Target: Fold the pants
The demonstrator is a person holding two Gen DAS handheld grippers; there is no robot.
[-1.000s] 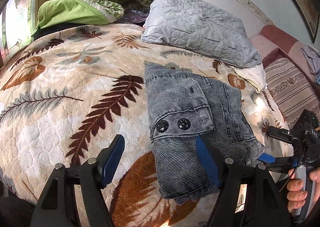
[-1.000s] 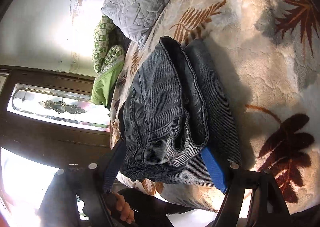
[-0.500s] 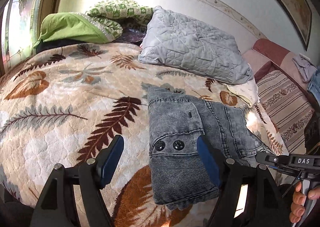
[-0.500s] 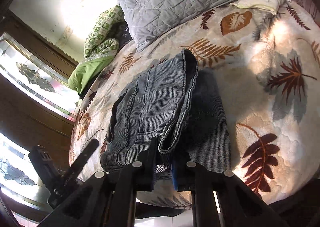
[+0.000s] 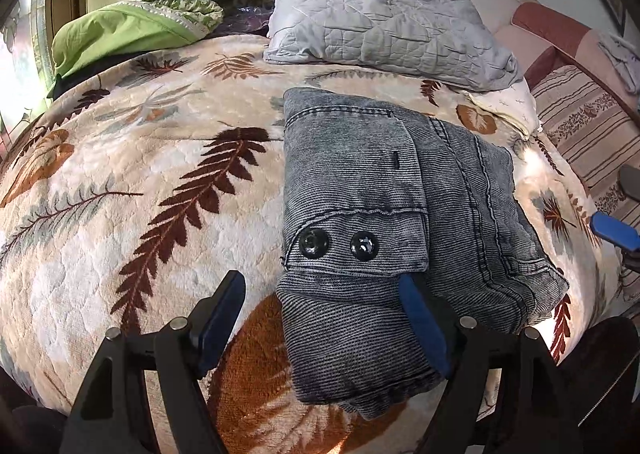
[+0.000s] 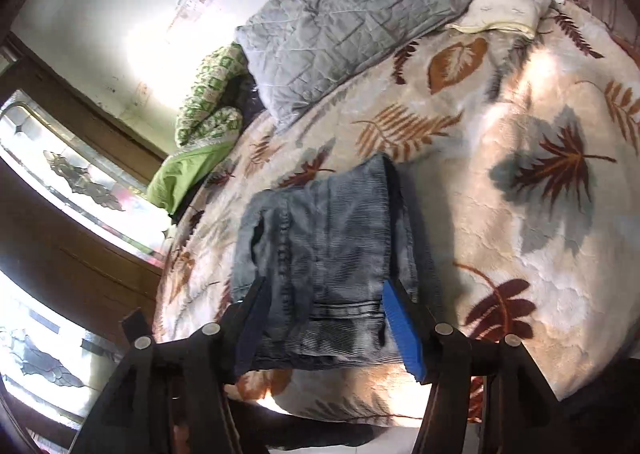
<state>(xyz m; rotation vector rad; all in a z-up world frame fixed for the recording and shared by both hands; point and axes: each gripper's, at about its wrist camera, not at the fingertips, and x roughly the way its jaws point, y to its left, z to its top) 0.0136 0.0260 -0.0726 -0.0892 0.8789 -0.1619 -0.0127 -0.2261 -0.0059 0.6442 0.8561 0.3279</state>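
Compared with a second ago: pants (image 5: 384,213) no longer pinched. Half a second back, right tool pressed together on the folded edge nearest it; now right tool (image 6: 328,318) with jaws just reopened, spread to either side of that edge, pads apparently clear of the cloth, bundle lying flat. From the left wrist view, right tool now mostly out at the right margin, only a blue pad tip (image 5: 614,230) showing, apart from the cloth; the hand seen earlier at that corner gone from view. Fold itself unchanged in shape and place.

Left to right in the left wrist view: green bedding (image 5: 120,33) heaped at the far left by the window; leaf-patterned blanket (image 5: 140,193) across the bed; left tool (image 5: 324,314) spread wide and opened a little further, left pad over bare blanket, right pad over the near right part of the pants, contact not clear; folded grey denim pants right of centre on the blanket; grey quilted pillow (image 5: 380,13) beyond them; striped sofa (image 5: 580,125) at the right edge.

Pants folded into a compact rectangle, long axis running from the near edge of the bed toward the pillow. Pocket flap with two black snaps (image 5: 340,244) on top, flap edge toward the near end. Seamed, thicker layers along the right side, toward the right tool.
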